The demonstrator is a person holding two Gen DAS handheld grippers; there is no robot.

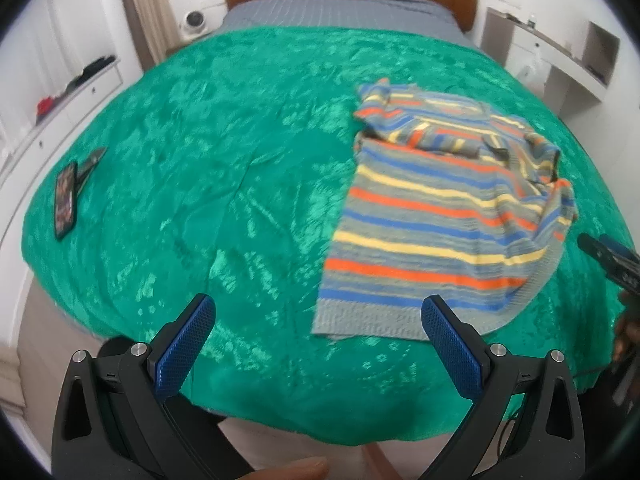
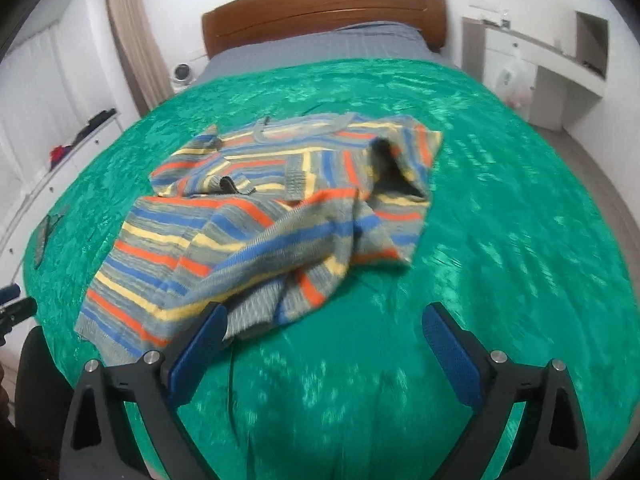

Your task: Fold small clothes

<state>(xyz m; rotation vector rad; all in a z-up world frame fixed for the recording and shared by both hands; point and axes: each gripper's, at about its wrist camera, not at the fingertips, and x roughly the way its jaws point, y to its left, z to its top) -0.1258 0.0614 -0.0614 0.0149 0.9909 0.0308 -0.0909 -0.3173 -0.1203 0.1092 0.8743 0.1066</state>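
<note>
Nearest the left wrist camera, the left hand-held gripper [image 1: 318,322] stands released, its blue-padded fingers [image 1: 186,346] wide apart above the near edge of the bed, with nothing between them; a fingertip of the person shows at the bottom edge of that view. The right hand-held gripper [image 2: 324,330] is likewise spread wide and grasps nothing, its left finger [image 2: 200,354] just in front of the nearest hem of the striped sweater [image 2: 256,216], though whether it touches the knit cannot be told through the blur. The sweater, grey with orange, yellow and blue stripes, lies partly folded and rumpled on the green bedspread [image 2: 500,240], its lower body flat toward the near edge and its sleeves bunched across the chest farther back, collar toward the headboard. Well to the left on the bedspread lies a phone [image 1: 66,199] beside a dark tool that is too small to name. Beyond the green cover a grey sheet [image 1: 340,12] reaches the wooden headboard [image 2: 324,4], with white shelves [image 1: 52,108] along the wall
</note>
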